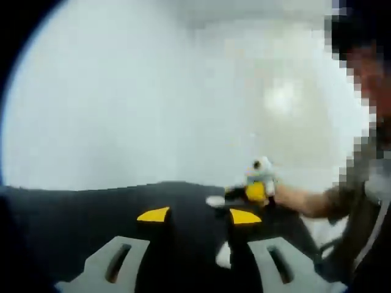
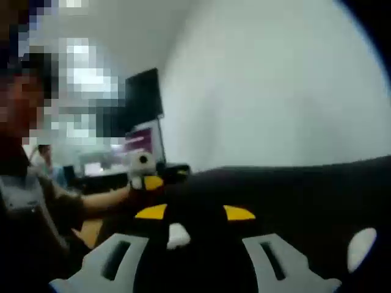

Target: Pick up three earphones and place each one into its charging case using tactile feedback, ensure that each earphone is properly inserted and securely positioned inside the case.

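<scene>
Your left gripper (image 1: 195, 215) fills the bottom of the left gripper view, fingers (image 1: 153, 214) spread wide with nothing between them; a small white earphone (image 1: 224, 255) lies on the black bench (image 1: 79, 213) at lower centre, just inside the right finger. A second white piece (image 1: 215, 201) lies further up, beside the other gripper (image 1: 259, 183) entering from the right. In the right gripper view your right gripper (image 2: 194, 212) likewise stands wide open and empty, with one white earphone (image 2: 178, 235) between the fingers near the bottom and another white object (image 2: 361, 247) at the lower right edge. Both views are blurred, and no charging case can be made out with certainty. Risks from here, as judgement: closing on a blurred, small earbud may pinch it off-centre so it flicks away across the bench; and with both grippers close together, they could collide.
</scene>
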The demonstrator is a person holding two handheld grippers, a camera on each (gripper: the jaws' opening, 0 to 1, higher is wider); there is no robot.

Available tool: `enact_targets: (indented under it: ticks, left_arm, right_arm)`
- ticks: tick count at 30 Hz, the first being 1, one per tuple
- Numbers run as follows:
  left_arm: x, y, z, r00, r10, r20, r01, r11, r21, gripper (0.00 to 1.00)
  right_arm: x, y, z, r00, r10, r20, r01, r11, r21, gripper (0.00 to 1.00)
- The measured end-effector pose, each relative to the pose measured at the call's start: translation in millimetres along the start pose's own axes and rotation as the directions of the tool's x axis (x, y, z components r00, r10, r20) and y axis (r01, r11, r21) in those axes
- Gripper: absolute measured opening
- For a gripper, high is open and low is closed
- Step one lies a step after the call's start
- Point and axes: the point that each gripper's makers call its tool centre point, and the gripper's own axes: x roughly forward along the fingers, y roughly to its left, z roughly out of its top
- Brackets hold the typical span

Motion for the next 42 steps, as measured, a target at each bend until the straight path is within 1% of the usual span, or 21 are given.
enact_targets:
  ticks: [1,3,5,7,8,10,12,14,15,17,20,22,24,25,27,30,33,37,39,40,42]
  left_arm:
    - [-1.3,6.2,1.6,1.000,0.020,0.004,-0.020,1.000,-0.006,0.29]
    - [-5.0,16.4,1.2,0.997,0.073,-0.003,-0.073,0.997,0.020,0.23]
    - [-6.1,22.3,-1.1,0.992,0.125,-0.019,-0.123,0.989,0.084,0.15]
    - [-7.2,25.9,-1.8,0.986,0.166,-0.032,-0.158,0.974,0.159,0.04]
    - [-7.9,27.4,-1.0,0.983,0.183,-0.033,-0.174,0.968,0.183,0.00]
    - [-7.9,26.3,0.3,0.982,0.189,-0.025,-0.182,0.968,0.174,0.00]
    - [-9.4,29.8,0.5,0.977,0.210,-0.029,-0.203,0.969,0.142,0.00]
    - [-10.6,33.7,-2.4,0.973,0.225,-0.055,-0.216,0.967,0.135,0.00]
    - [-12.5,37.8,-8.7,0.965,0.242,-0.097,-0.231,0.966,0.113,0.00]
    - [-11.6,41.0,-11.1,0.962,0.250,-0.112,-0.237,0.965,0.113,0.00]
    - [-7.5,42.4,-13.9,0.962,0.252,-0.106,-0.238,0.963,0.127,0.00]
    - [-7.7,51.3,-9.9,0.949,0.307,-0.068,-0.292,0.941,0.170,0.00]
    - [-7.6,51.7,-9.5,0.950,0.307,-0.065,-0.293,0.941,0.170,0.08]
    - [-7.3,52.5,-7.7,0.951,0.304,-0.052,-0.292,0.943,0.161,0.14]
    - [-7.5,53.2,-4.5,0.952,0.305,-0.025,-0.298,0.942,0.152,0.20]
    - [-8.5,56.0,-2.1,0.950,0.311,-0.004,-0.307,0.940,0.150,0.33]
    - [-9.8,60.6,-1.1,0.951,0.310,0.010,-0.310,0.946,0.099,0.43]
    - [-13.3,67.9,-0.7,0.941,0.338,0.018,-0.338,0.937,0.089,0.48]
    - [-14.4,70.7,-2.3,0.937,0.348,0.011,-0.347,0.933,0.091,0.49]
    - [-14.7,71.6,-3.1,0.937,0.350,0.009,-0.350,0.932,0.093,0.50]
    - [-15.6,72.9,-4.6,0.935,0.354,0.003,-0.352,0.931,0.098,0.50]
  right_arm:
    - [3.5,2.4,-5.9,1.000,-0.002,-0.031,0.002,1.000,-0.016,0.39]
    - [15.5,11.0,-22.7,0.994,0.000,-0.109,-0.004,0.999,-0.038,0.40]
    - [25.3,15.6,-28.7,0.991,-0.001,-0.132,-0.006,0.999,-0.050,0.42]
    - [32.8,21.6,-37.1,0.984,0.025,-0.177,-0.037,0.997,-0.063,0.43]
    - [36.8,22.6,-39.6,0.982,0.029,-0.186,-0.041,0.997,-0.064,0.45]
    - [43.1,23.0,-46.8,0.974,0.040,-0.224,-0.058,0.996,-0.070,0.46]
    - [48.3,21.0,-51.2,0.968,0.042,-0.249,-0.064,0.995,-0.081,0.46]
    - [50.5,18.3,-54.0,0.963,0.033,-0.267,-0.061,0.993,-0.096,0.46]
    - [51.4,17.1,-54.9,0.961,0.031,-0.275,-0.060,0.993,-0.100,0.46]
    - [51.1,16.5,-55.3,0.961,0.026,-0.274,-0.055,0.994,-0.099,0.46]
    - [51.5,15.5,-58.6,0.960,0.000,-0.281,-0.036,0.992,-0.120,0.46]
    - [52.1,14.9,-62.6,0.954,-0.028,-0.300,-0.019,0.988,-0.151,0.45]
    - [54.2,16.7,-60.6,0.956,-0.032,-0.293,-0.015,0.988,-0.156,0.44]
    - [54.5,16.6,-60.9,0.955,-0.034,-0.293,-0.012,0.988,-0.156,0.44]
    - [55.8,17.2,-62.1,0.955,-0.030,-0.294,-0.011,0.991,-0.136,0.43]
    - [55.6,17.5,-62.4,0.955,-0.028,-0.296,-0.010,0.992,-0.125,0.43]
    - [55.7,17.8,-62.7,0.955,-0.025,-0.295,-0.010,0.993,-0.117,0.43]
    - [55.6,20.2,-63.0,0.956,-0.031,-0.292,-0.008,0.991,-0.132,0.42]
    - [56.0,25.3,-62.5,0.958,-0.018,-0.288,-0.024,0.990,-0.142,0.37]
    - [56.4,24.0,-61.9,0.957,-0.034,-0.287,-0.014,0.986,-0.164,0.37]
    - [56.2,27.0,-61.1,0.957,-0.038,-0.287,-0.012,0.985,-0.170,0.35]
